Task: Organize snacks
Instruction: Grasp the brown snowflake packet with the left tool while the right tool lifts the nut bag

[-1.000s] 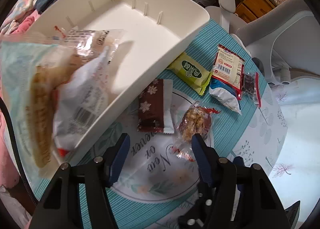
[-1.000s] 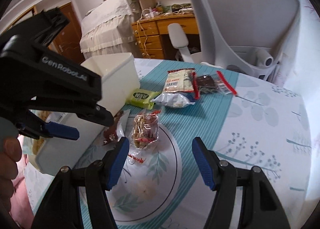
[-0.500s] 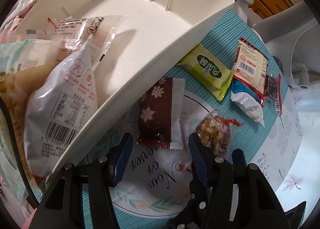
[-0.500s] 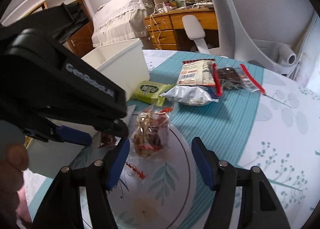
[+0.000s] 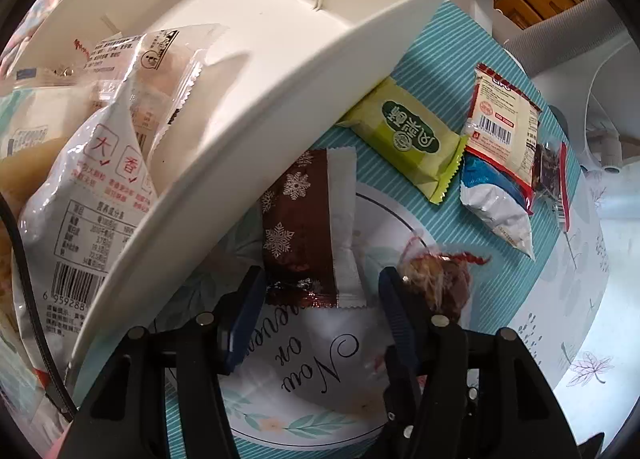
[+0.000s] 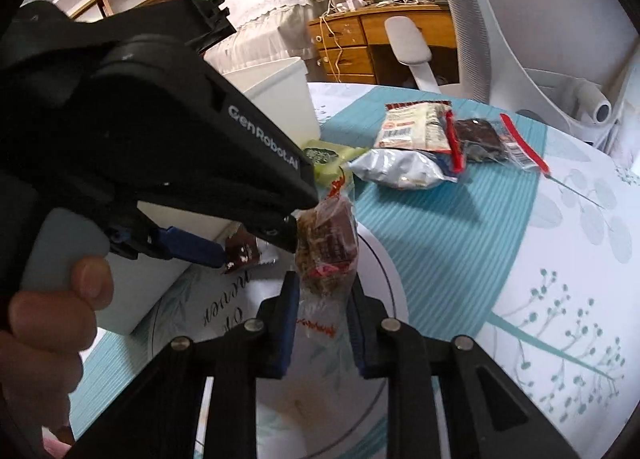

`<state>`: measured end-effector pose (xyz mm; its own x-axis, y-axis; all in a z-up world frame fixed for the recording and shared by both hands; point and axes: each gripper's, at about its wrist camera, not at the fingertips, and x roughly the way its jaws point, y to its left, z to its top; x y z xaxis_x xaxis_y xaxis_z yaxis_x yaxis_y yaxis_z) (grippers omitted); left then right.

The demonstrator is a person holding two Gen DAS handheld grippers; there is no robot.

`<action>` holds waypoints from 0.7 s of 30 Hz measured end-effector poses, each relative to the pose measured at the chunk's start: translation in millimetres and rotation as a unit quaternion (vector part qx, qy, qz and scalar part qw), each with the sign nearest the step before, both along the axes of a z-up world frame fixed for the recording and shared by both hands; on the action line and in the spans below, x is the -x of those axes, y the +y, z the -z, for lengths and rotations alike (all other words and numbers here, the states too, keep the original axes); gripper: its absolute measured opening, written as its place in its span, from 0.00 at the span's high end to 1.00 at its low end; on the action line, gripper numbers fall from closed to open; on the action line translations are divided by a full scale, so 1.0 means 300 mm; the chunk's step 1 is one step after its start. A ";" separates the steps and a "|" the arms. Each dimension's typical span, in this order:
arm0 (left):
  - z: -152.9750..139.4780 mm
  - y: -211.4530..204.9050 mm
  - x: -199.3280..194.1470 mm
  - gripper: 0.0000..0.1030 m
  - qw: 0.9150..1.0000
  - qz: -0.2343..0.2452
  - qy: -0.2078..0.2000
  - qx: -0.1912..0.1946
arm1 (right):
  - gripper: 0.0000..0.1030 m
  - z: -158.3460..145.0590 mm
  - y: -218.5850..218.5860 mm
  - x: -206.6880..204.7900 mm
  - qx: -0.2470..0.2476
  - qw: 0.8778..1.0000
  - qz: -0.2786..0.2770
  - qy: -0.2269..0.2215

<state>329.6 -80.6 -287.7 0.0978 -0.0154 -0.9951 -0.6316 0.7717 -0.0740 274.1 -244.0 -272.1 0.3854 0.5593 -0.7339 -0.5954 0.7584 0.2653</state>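
My left gripper (image 5: 320, 291) is open, its fingers on either side of the near end of a brown snowflake-wrapped snack (image 5: 298, 227) on the table. My right gripper (image 6: 322, 299) has closed on a clear-wrapped nut snack (image 6: 326, 243), also in the left wrist view (image 5: 438, 279). The white bin (image 5: 256, 71) at left holds several packets, among them a white bag (image 5: 84, 195). A green packet (image 5: 408, 135), a red-edged packet (image 5: 504, 119), a silver-blue bag (image 5: 496, 207) and a dark packet (image 5: 550, 167) lie beyond.
The left gripper body (image 6: 160, 131) and a hand (image 6: 48, 323) fill the left of the right wrist view. A grey office chair (image 6: 540, 11) stands behind the table. A wooden desk (image 6: 360, 43) and a bed (image 6: 272, 19) are further back.
My left gripper moved forward to straddle the brown snack's end. My right gripper moved in and closed on the nut snack.
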 end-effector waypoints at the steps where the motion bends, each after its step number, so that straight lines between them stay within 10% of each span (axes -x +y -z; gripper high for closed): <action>1: -0.003 -0.006 -0.003 0.44 1.000 0.000 -0.003 -0.001 | 0.79 -0.003 -0.005 0.002 0.007 1.000 0.004 -0.001; 21: 0.017 -0.036 -0.013 0.50 0.999 -0.004 -0.007 -0.050 | 0.79 -0.069 -0.254 0.057 -0.003 0.992 0.106 0.076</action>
